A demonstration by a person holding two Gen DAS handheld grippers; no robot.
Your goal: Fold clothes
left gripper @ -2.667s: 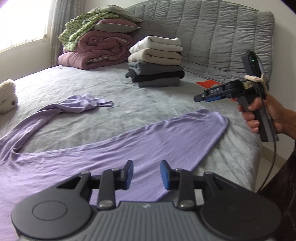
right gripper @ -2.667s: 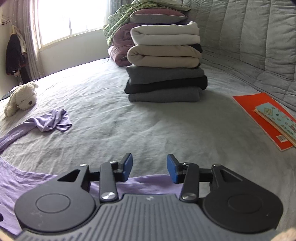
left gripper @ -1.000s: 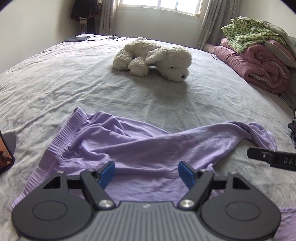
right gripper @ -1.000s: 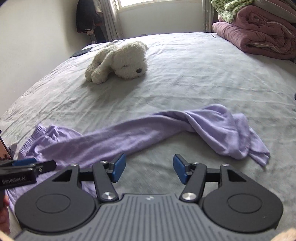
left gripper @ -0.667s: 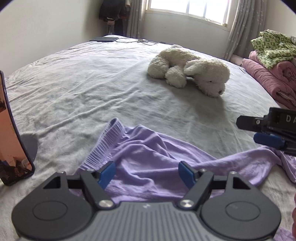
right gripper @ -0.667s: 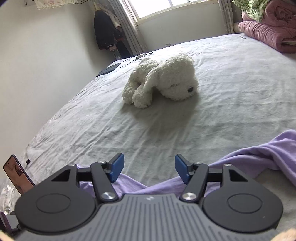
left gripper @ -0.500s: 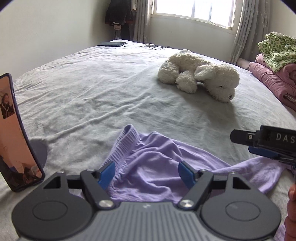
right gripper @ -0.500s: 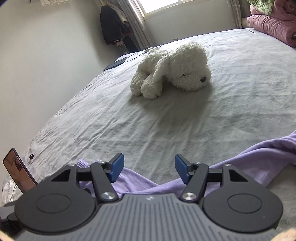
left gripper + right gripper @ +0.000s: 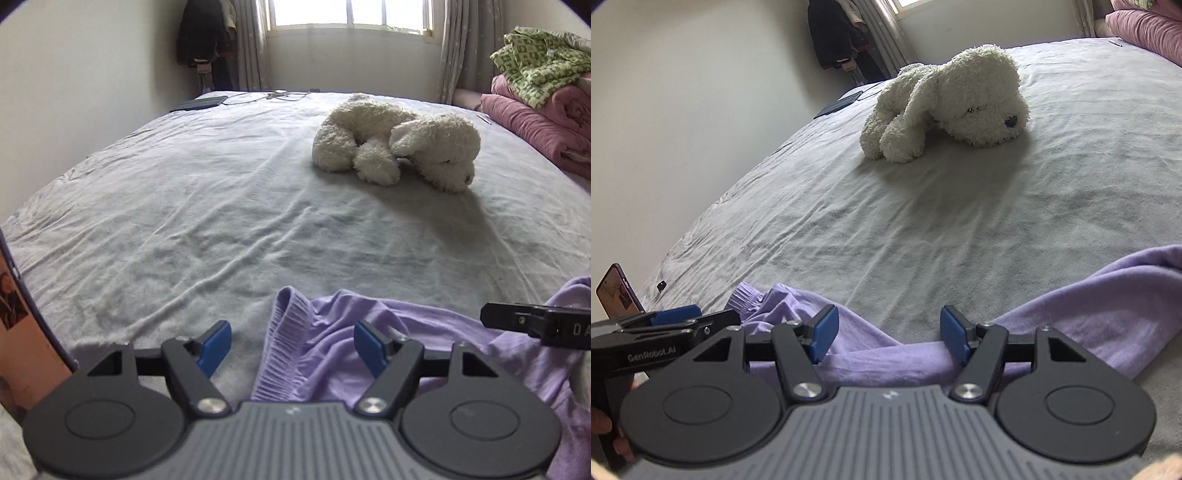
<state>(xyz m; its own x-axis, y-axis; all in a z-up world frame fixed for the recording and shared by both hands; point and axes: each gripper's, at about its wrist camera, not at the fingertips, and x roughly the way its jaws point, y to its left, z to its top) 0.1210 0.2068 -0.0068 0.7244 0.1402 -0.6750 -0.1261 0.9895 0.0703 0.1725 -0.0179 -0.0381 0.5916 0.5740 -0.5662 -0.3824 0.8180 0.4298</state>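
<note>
A: Both grippers are low over the bed (image 9: 229, 206) now, and the purple garment (image 9: 332, 332) is right under their noses. What does the left gripper (image 9: 291, 347) have in front of it?

B: The ribbed cuff (image 9: 280, 332), sitting between its blue pads but nearer the right-hand one. The jaws have just been closing a little, yet they stand apart and nothing is pinched; the cloth lies on the sheet between them, untouched as far as I can tell.

A: And the right gripper (image 9: 886, 334)?

B: Open as well, hovering over a rumpled stretch of the same sleeve further along from the cuff. The fabric runs under both pads without being squeezed.

A: So which way does the sleeve lie?

B: Take the stuffed dog (image 9: 945, 99) as the marker. The sleeve runs crosswise on the near side of it, well short of the toy, its long axis roughly side to side across both views. The cuff is the end towards the phone (image 9: 618, 291) propped at the bed's edge, pointing away from the dog's head side.

A: Which hand gets the cuff, then?

B: The left one, I'd judge; it is plainly nearer. In the right wrist view the left tool's tip (image 9: 716, 319) sits just beside the cuff, while the right tool is over the middle of the sleeve.
</note>
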